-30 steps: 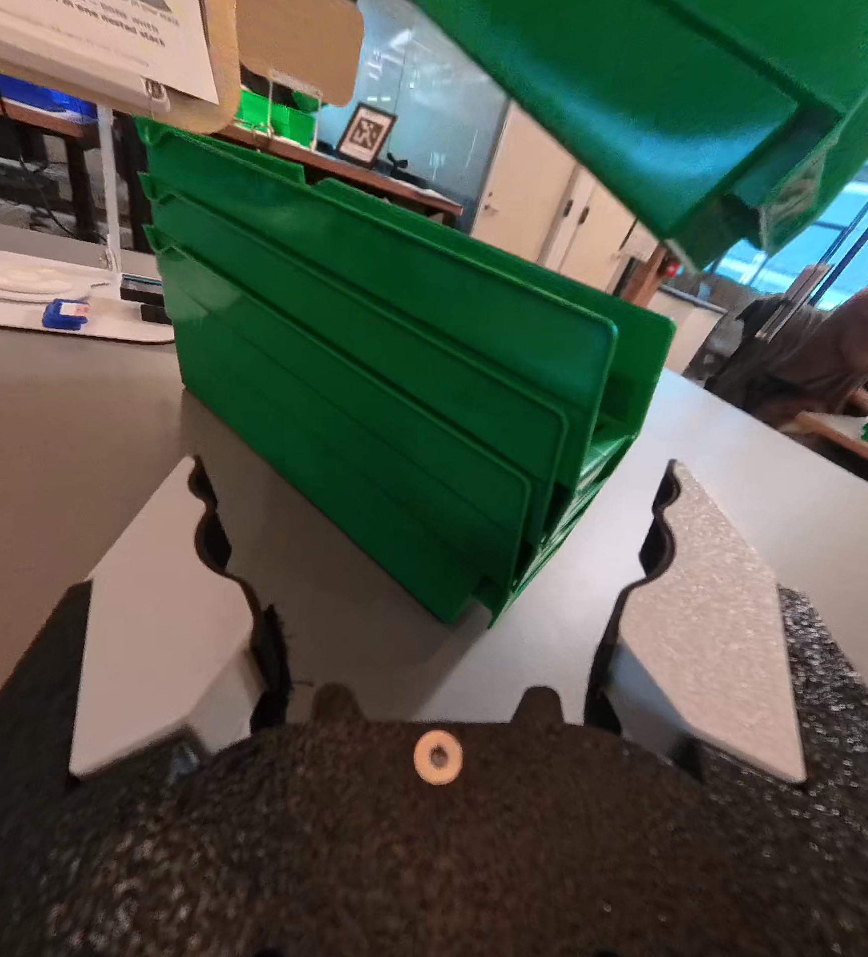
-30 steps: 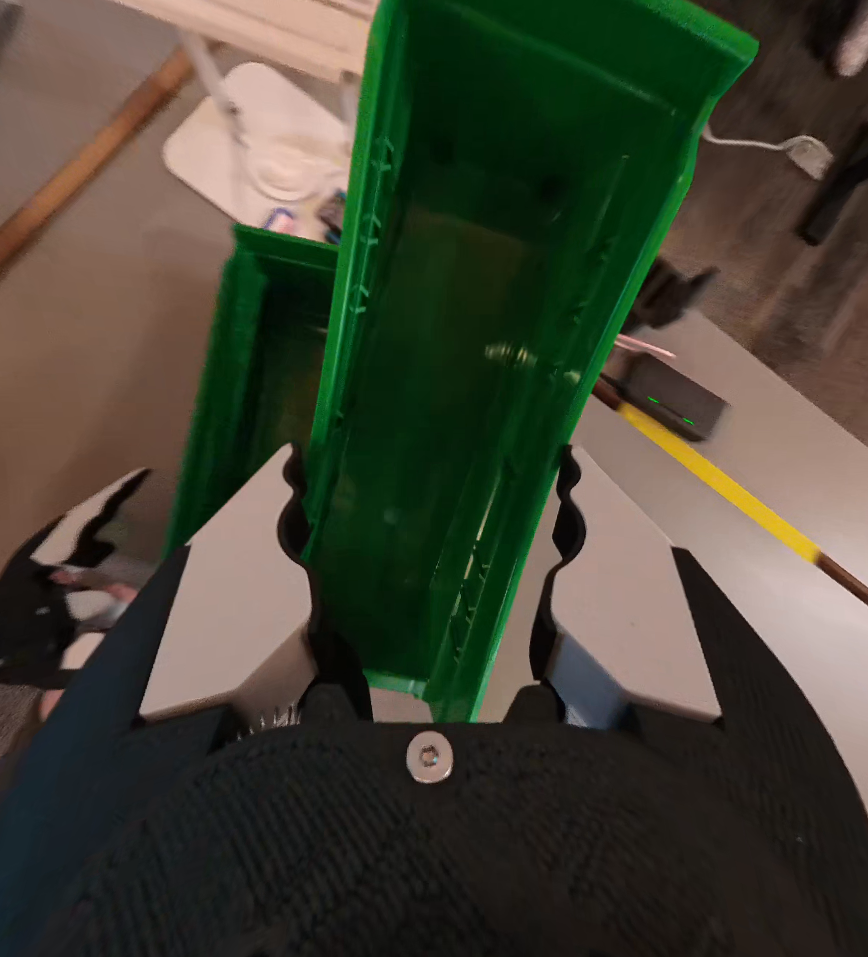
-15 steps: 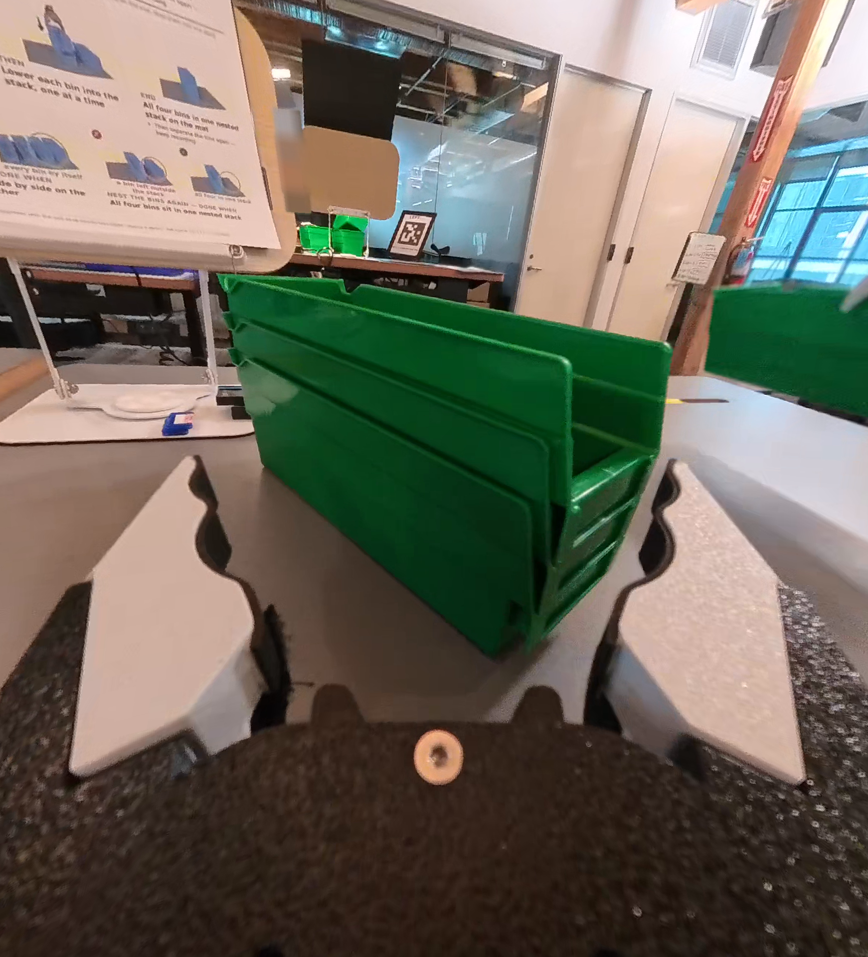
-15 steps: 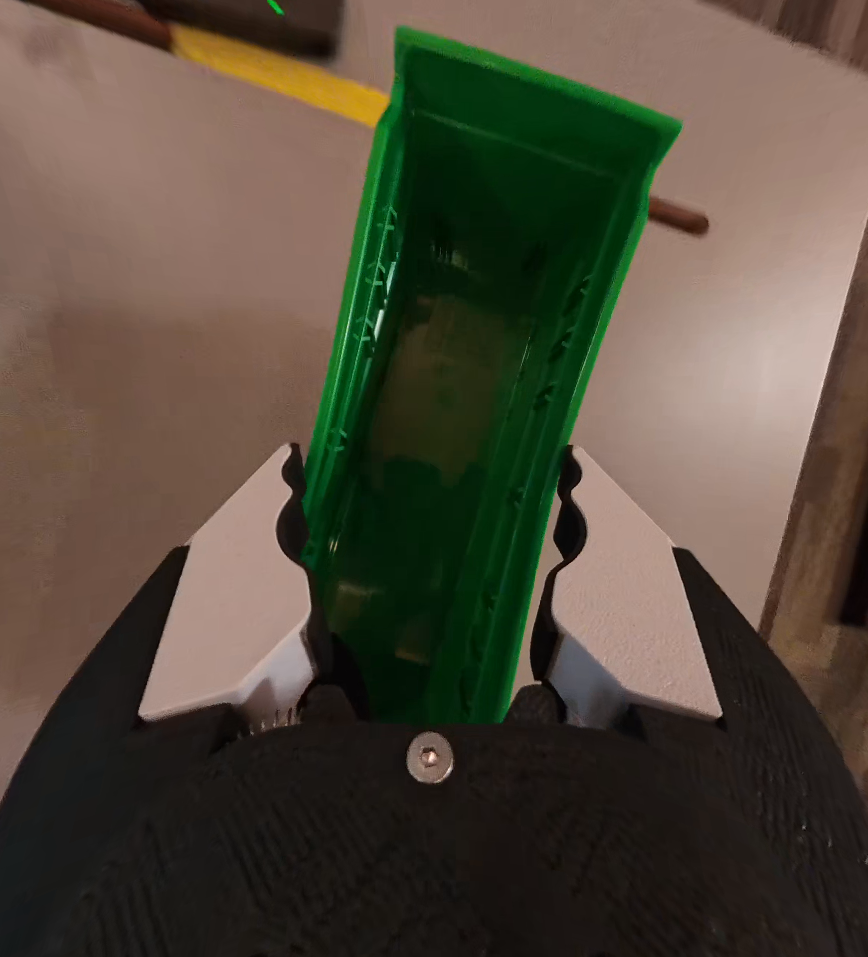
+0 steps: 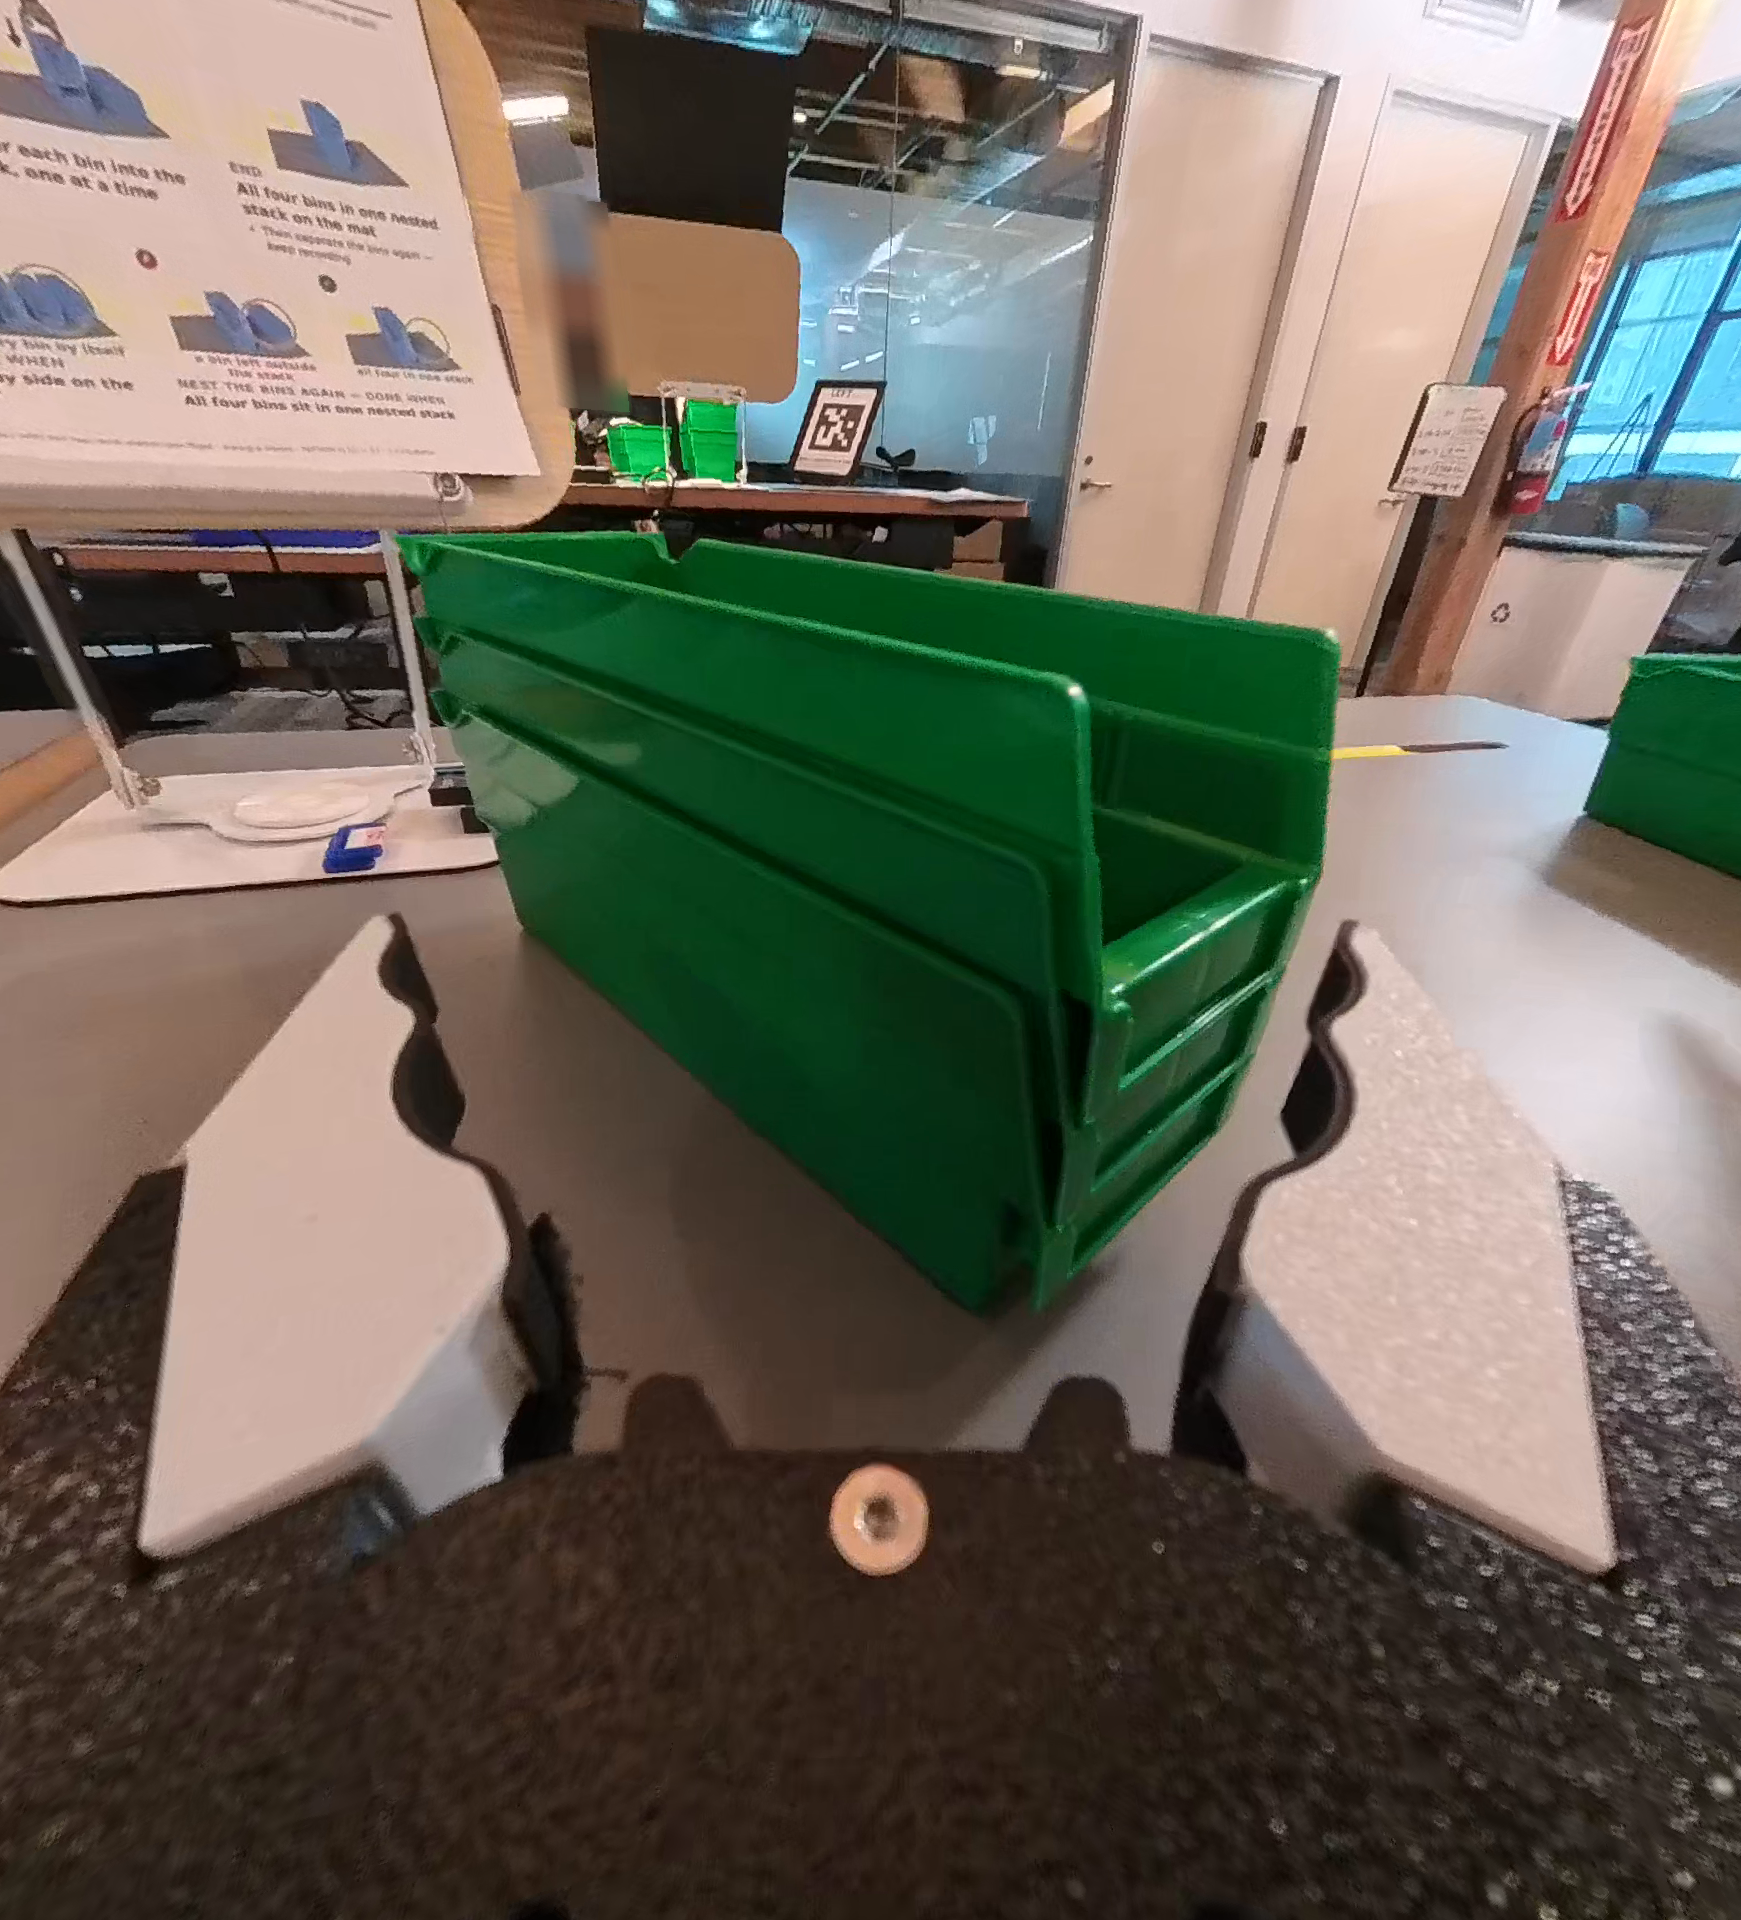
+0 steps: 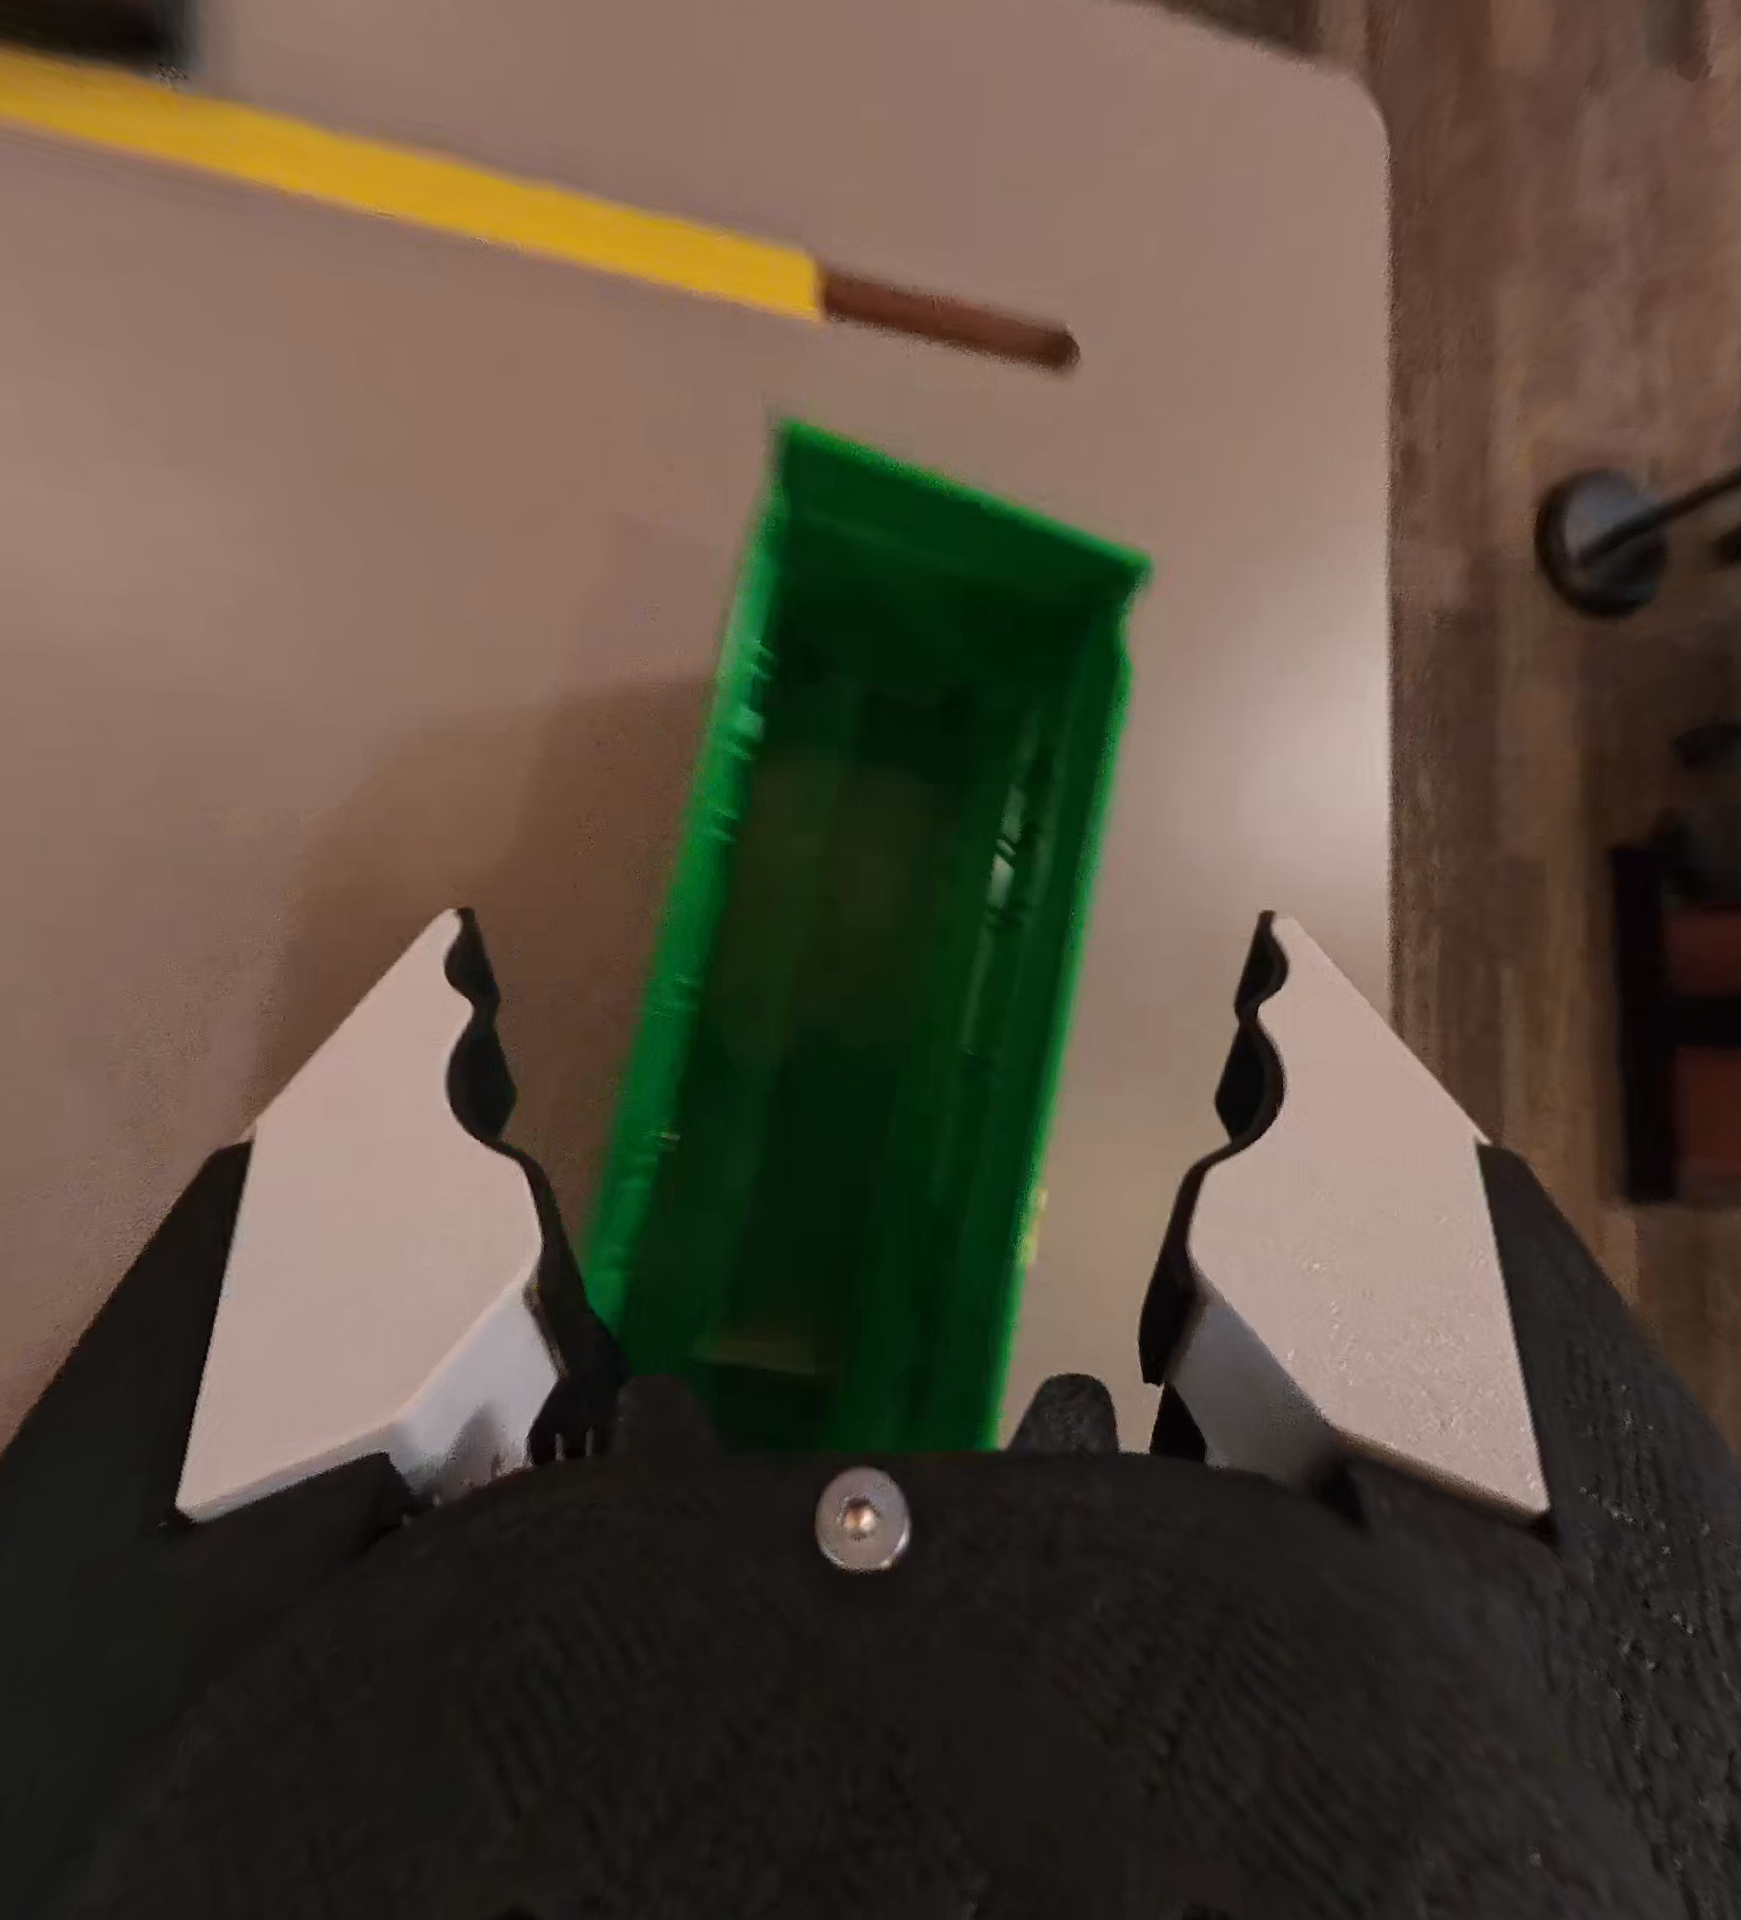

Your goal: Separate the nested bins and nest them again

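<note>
A stack of three nested green bins [image 5: 793, 935] stands on the grey table [image 5: 170, 1039], just ahead of my left gripper [image 5: 871, 935]. The left gripper is open and empty, its fingers short of the stack's near end. A single green bin [image 6: 897, 935] sits upright on the table below my right gripper [image 6: 861, 920], which is open with both fingers clear of the bin's walls. This bin also shows at the right edge of the left wrist view [image 5: 1718, 769], apart from the stack.
An instruction sign [image 5: 191, 229] on a white base [image 5: 222, 842] stands behind the stack on the left, with a small blue object [image 5: 355, 847] on it. A yellow-and-brown stick [image 6: 430, 197] lies beyond the single bin. The table's right edge [image 6: 1370, 520] is close to that bin.
My right gripper carried the single bin away from the stack to the table's right side, opened and let it go. The left gripper stayed open before the stack.
</note>
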Available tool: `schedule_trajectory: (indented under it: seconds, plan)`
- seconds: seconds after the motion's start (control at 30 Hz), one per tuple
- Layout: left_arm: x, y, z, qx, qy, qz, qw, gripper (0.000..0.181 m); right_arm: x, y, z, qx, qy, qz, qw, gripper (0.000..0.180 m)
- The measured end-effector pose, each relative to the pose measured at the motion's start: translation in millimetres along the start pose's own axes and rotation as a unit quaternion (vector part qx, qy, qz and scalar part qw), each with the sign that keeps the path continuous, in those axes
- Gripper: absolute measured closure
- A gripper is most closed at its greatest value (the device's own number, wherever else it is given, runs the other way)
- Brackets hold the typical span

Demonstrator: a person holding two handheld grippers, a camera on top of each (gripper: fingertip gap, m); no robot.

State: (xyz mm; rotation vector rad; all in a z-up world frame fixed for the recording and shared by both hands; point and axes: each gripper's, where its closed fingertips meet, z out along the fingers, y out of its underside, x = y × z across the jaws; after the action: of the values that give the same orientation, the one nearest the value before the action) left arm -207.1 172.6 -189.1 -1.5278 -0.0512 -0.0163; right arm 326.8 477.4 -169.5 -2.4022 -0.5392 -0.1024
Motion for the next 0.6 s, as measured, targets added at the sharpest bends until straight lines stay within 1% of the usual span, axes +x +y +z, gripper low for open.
schedule_trajectory:
  seconds: [0.03,0.1,0.17,0.27,0.3,0.4,0.47,0.53,0.6]
  plan:
    - [0,-2,0,0.006,0.003,-0.008,1.0,0.022,-19,-17,-12,0.012,-0.018,-0.013,1.0,0.041]
    - [3,-1,2,0.006,0.011,-0.021,1.0,0.022,-75,-54,-39,0.039,-0.059,-0.055,0.996,0.043]
    - [6,3,4,-0.003,0.017,-0.025,1.0,0.022,-151,-86,-67,0.066,-0.109,-0.114,0.985,0.048]
    - [7,5,3,-0.006,0.024,-0.024,0.999,0.022,-263,-114,-94,0.067,-0.159,-0.203,0.964,0.05]
    - [7,5,2,-0.005,0.027,-0.025,0.999,0.022,-300,-118,-100,0.06,-0.181,-0.218,0.957,0.05]
    - [5,5,1,-0.002,0.036,-0.04,0.999,0.022,-418,-119,-121,0.03,-0.285,-0.233,0.929,0.049]
    - [4,5,1,-0.002,0.043,-0.055,0.998,0.022,-484,-115,-131,0.013,-0.329,-0.243,0.913,0.046]
    - [4,5,2,-0.001,0.05,-0.066,0.997,0.021,-530,-111,-128,0.0,-0.329,-0.257,0.909,0.04]
    - [4,6,3,-0.003,0.053,-0.071,0.996,0.021,-561,-108,-118,-0.018,-0.318,-0.26,0.912,0.034]
